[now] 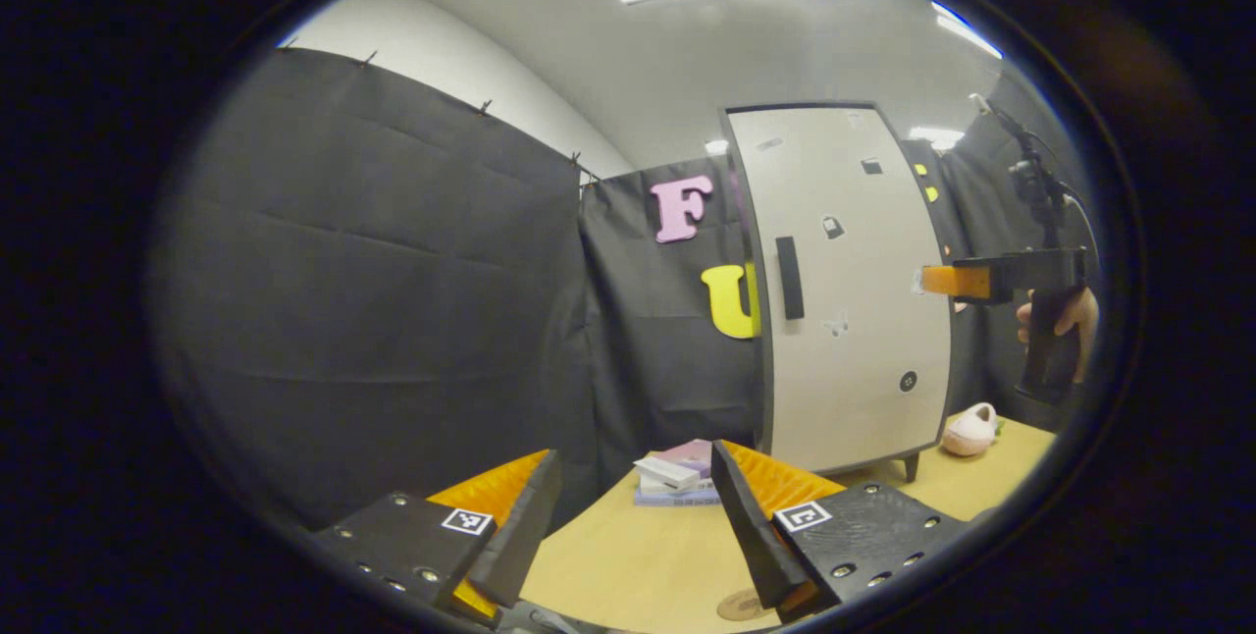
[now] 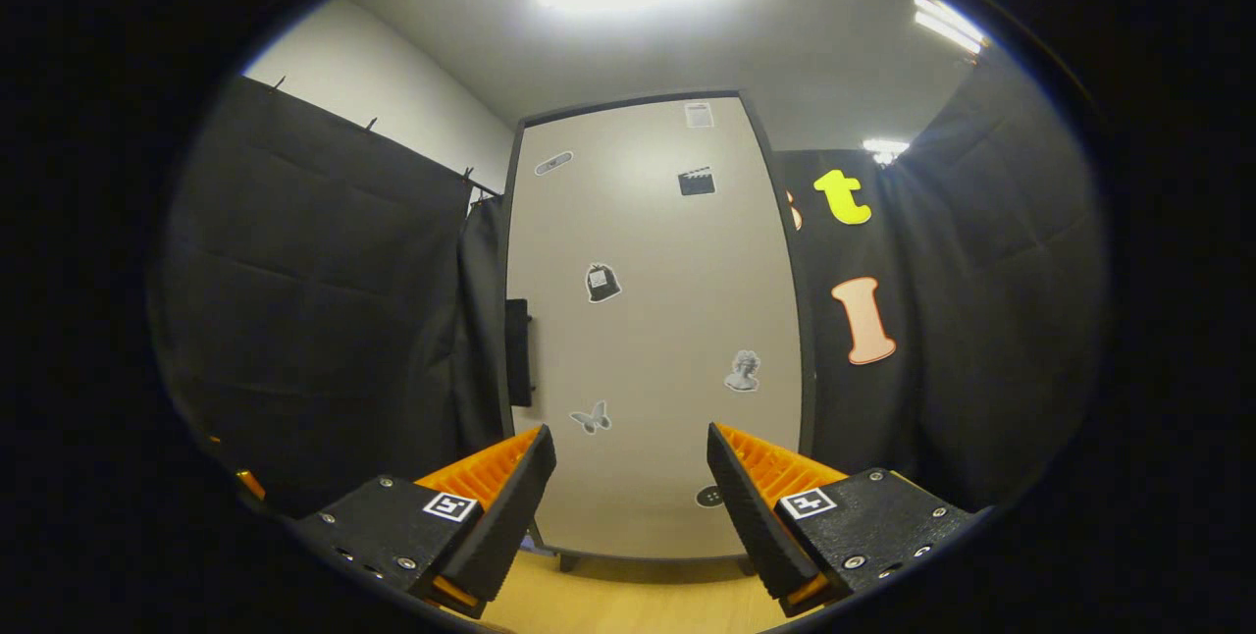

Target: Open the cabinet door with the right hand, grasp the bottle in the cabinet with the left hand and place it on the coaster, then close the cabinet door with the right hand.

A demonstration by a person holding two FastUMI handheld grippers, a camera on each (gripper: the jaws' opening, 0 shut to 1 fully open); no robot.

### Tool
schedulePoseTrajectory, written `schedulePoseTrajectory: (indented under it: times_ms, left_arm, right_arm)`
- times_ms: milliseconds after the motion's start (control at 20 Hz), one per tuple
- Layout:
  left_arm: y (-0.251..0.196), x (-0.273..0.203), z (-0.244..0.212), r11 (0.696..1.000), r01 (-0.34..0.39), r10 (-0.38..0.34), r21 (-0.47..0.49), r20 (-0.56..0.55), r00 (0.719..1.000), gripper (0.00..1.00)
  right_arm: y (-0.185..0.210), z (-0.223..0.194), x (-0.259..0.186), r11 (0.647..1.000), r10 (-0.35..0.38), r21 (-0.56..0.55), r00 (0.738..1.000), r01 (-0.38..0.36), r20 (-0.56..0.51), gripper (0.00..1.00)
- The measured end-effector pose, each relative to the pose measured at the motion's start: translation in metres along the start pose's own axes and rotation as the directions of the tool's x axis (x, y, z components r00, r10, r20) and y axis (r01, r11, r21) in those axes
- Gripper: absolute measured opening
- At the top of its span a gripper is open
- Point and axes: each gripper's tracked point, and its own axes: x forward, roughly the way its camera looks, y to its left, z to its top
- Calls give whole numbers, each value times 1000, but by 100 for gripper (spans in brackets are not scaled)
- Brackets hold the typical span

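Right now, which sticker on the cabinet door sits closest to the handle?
The butterfly sticker, low on the cabinet door just right of the dark handle; the clapperboard, bust and others lie farther away.

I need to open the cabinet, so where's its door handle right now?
The dark handle runs upright along the left edge of the closed cabinet door in both views, about halfway up.
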Motion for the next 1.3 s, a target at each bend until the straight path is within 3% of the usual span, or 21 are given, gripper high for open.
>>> schedulePoseTrajectory:
  times_ms: [250, 300, 400, 450, 500, 900, 1200, 1250, 1300]
  left_arm:
    - [36, 0, -5, 999, -47, 48, 4, -8, 999, 88]
    - [42, 1, -8, 998, -58, 58, 4, -9, 998, 93]
    - [53, 2, -10, 997, -73, 73, 0, -13, 997, 88]
    - [58, 3, -11, 997, -79, 79, -1, -15, 997, 93]
    - [62, 4, -12, 997, -83, 83, 0, -15, 996, 88]
    - [91, 10, -21, 992, -123, 123, -1, -26, 992, 88]
    - [103, 11, -30, 988, -152, 152, 1, -39, 988, 88]
    - [105, 10, -29, 988, -156, 156, 4, -39, 987, 93]
    - [106, 10, -30, 987, -160, 160, 5, -39, 986, 88]
  right_arm:
    - [33, 12, 43, 999, 38, 32, 999, -39, 14, 94]
    - [38, 14, 51, 999, 41, 35, 999, -41, 19, 94]
    - [49, 16, 67, 998, 48, 32, 999, -49, 11, 94]
    - [55, 15, 75, 998, 54, 32, 999, -54, 6, 94]
    - [61, 15, 83, 998, 59, 33, 998, -59, 0, 94]
    - [92, 5, 141, 996, 70, 50, 996, -68, -46, 91]
    - [110, -11, 180, 995, 76, 66, 989, -68, -130, 81]
    - [113, -10, 184, 995, 77, 72, 988, -68, -132, 78]
    - [115, -8, 187, 995, 78, 76, 989, -69, -128, 74]
